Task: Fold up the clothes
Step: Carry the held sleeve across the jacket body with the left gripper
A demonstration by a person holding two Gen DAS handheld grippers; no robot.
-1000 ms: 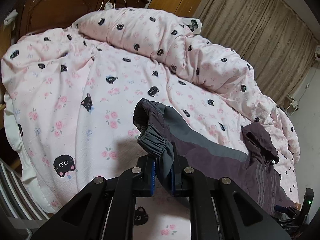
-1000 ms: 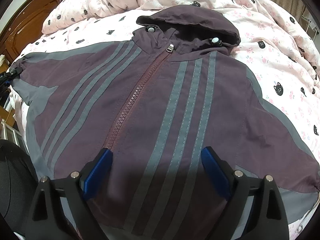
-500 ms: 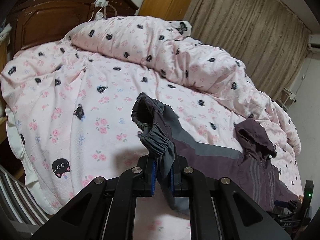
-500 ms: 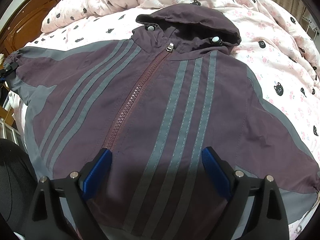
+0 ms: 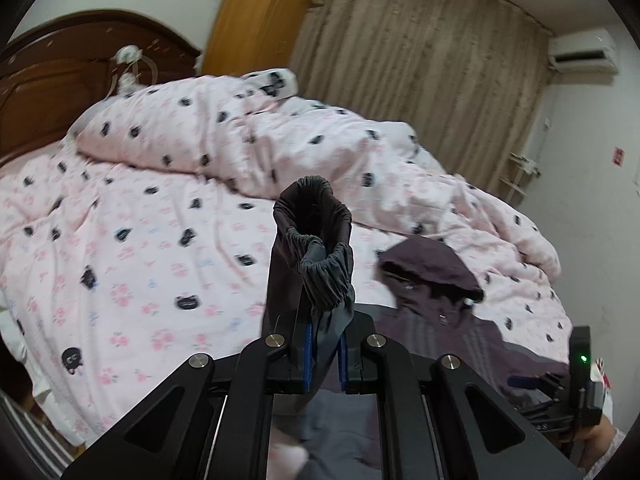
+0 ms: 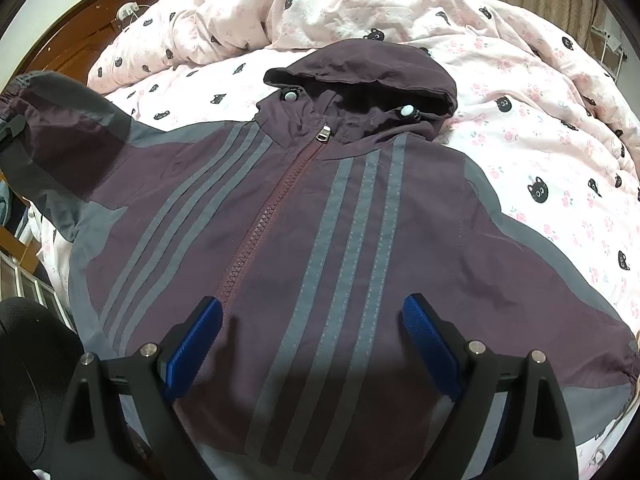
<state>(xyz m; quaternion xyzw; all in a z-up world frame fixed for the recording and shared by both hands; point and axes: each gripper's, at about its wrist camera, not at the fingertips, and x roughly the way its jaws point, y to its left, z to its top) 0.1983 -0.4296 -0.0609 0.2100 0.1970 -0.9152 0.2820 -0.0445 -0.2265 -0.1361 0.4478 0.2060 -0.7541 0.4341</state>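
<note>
A dark purple hooded jacket (image 6: 312, 232) with grey stripes lies front up on the pink bed, zipper closed, hood (image 6: 372, 68) at the far end. My left gripper (image 5: 323, 356) is shut on the jacket's left sleeve cuff (image 5: 316, 256), which stands up out of the jaws, lifted off the bed. In the right wrist view that sleeve (image 6: 60, 128) rises at the left edge. My right gripper (image 6: 312, 332) hangs open over the jacket's lower front, a blue pad (image 6: 192, 348) on either side of the stripes, holding nothing.
A pink cat-print duvet (image 5: 248, 140) is bunched along the far side of the bed. A dark wooden headboard (image 5: 52, 72) stands at the left, brown curtains (image 5: 420, 68) behind. The person's hand with the other gripper (image 5: 576, 396) shows at lower right. A black chair (image 6: 28, 368) sits lower left.
My left gripper has lifted the sleeve cuff higher and swung it right, toward the jacket's body. The sleeve now rises off the bed. The right gripper stays open over the hem.
</note>
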